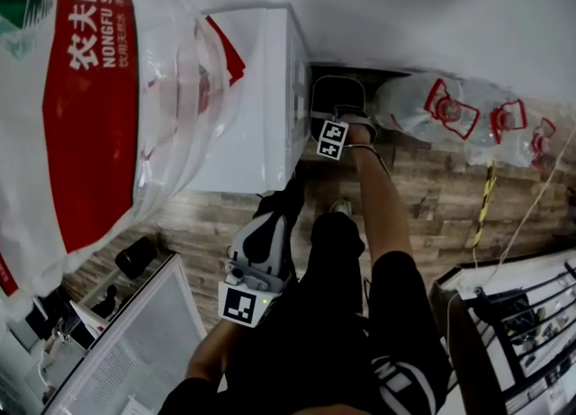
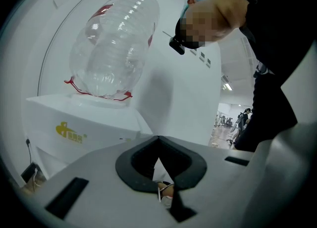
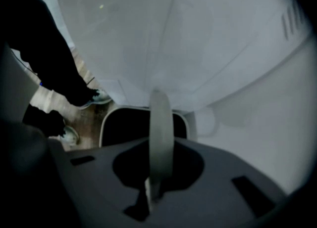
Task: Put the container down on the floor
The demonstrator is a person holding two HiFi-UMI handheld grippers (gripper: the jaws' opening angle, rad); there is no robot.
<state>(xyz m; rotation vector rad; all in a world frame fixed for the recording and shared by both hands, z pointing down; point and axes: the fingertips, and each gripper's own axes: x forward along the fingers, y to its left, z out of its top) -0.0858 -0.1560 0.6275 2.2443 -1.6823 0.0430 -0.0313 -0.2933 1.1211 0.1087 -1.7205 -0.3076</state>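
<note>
The container (image 1: 337, 91) is a small grey bin with a dark inside and a pale rim (image 3: 106, 123). It is low down between the white water dispenser (image 1: 256, 107) and the wall. My right gripper (image 1: 339, 120) is shut on its arched grey handle (image 3: 159, 118), right above the bin's mouth. I cannot tell whether the bin touches the wooden floor. My left gripper (image 1: 281, 202) hangs near the person's legs in front of the dispenser (image 2: 84, 128), jaws (image 2: 158, 140) shut with nothing between them.
A big clear water bottle (image 1: 90, 89) with a red label stands upside down on the dispenser. Several empty bottles (image 1: 450, 109) lie on the floor to the right, by a yellow-black strip (image 1: 486, 193). A black rack (image 1: 531, 314) is at lower right, a grey desk (image 1: 135, 341) at lower left.
</note>
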